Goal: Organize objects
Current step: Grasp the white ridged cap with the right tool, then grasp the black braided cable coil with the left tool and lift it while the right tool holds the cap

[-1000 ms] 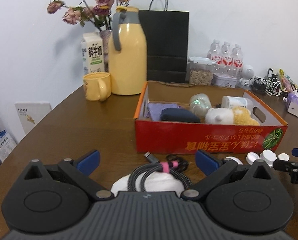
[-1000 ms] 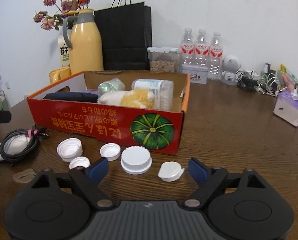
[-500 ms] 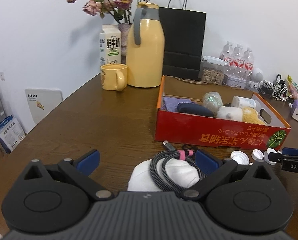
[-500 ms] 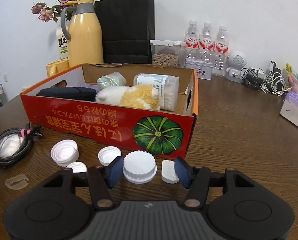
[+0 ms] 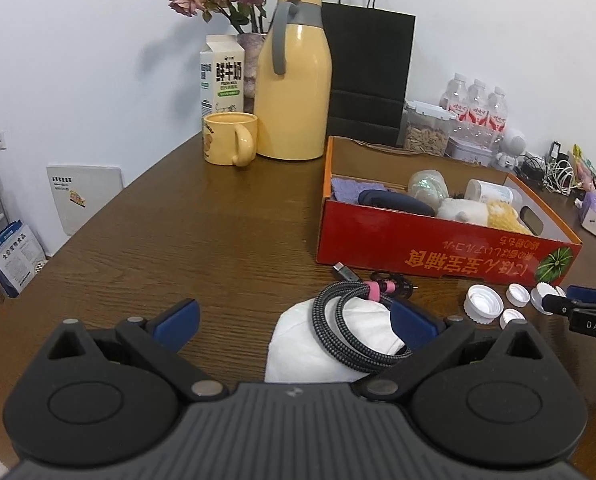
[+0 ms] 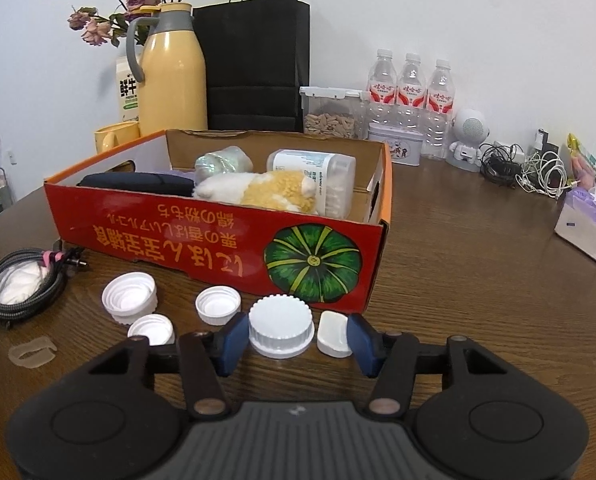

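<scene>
Left wrist view: the left gripper [image 5: 293, 320] sits wide open, low over the brown table [image 5: 201, 240]. The coiled braided cable [image 5: 352, 322] lies on a white mask [image 5: 330, 344], between the blue pads but pushed to the right one, whose pad [image 5: 412, 322] is just beside the coil; can't tell if it touches. The near part of the mask is cut off by the gripper body. The red box [image 5: 438, 248] stands farther off to the right, with a plush toy [image 5: 482, 212], a dark case [image 5: 398, 202] and a purple cloth [image 5: 348, 188] inside. The right gripper pokes in at the right edge, mostly out of frame

Right wrist view: the right gripper [image 6: 293, 338] is partly closed, its blue pads [image 6: 231, 338] bracketing two caps: the big ridged cap [image 6: 281, 332] by the left pad and a small flip cap [image 6: 333, 334] against the right one. The squeeze isn't clearly tight, so I'd call it not gripping yet. Three open caps [image 6: 129, 296] lie to the left, so five caps in all. A clear plastic ring [image 6: 31, 354] lies near left, hard to make out. Three water bottles [image 6: 412, 92] stand far by the wall
</scene>
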Tool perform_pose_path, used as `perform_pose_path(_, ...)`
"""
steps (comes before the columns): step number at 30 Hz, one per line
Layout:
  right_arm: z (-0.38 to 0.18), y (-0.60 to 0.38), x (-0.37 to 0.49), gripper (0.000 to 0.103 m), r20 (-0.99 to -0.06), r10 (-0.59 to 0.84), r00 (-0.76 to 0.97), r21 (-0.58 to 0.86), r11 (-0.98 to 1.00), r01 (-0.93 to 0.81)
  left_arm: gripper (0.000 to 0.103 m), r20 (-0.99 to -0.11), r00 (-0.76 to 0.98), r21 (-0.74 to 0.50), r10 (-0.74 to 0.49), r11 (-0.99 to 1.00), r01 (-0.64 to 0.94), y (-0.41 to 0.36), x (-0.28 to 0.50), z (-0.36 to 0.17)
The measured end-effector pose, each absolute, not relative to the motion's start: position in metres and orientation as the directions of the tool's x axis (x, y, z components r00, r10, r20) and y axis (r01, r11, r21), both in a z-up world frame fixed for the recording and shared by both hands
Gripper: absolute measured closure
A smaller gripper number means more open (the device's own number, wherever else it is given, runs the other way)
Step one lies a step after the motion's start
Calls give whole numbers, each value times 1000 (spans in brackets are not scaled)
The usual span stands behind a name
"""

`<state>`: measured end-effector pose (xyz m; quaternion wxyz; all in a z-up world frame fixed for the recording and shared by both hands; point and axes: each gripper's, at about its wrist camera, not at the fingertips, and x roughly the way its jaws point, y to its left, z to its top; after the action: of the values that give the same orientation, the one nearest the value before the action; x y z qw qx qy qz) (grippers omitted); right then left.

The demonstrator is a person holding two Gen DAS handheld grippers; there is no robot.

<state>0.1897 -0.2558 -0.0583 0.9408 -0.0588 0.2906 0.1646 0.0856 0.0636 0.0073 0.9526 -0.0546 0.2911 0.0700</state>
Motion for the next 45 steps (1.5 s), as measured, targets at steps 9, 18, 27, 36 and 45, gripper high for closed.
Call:
perform_pose_path(9,-57,-251,195,54,-579,293,760,-26,926,-377,0,-574,816,-70,73,988,-137,57,101,5)
perform_pose_path(18,-45,-258,189,54,-539,328,776,-20,916,-401,0,-564,823,-58,73,990,-127,51,109,13)
perform_pose_path(27,-45,-252,206,54,-566,368,738,-28,886,-463,0,-567,820,-55,84,989,-140,49,121,15)
perform_pose_path(36,-58,-250,214,54,-603,370,707,-20,879,-477,0,-601,795,-29,82,992,-124,49,130,7)
perform_pose_path(45,-62,-247,215,64,-604,388,696,-16,868,-497,0,-613,788,-33,67,993,-110,46,137,3)
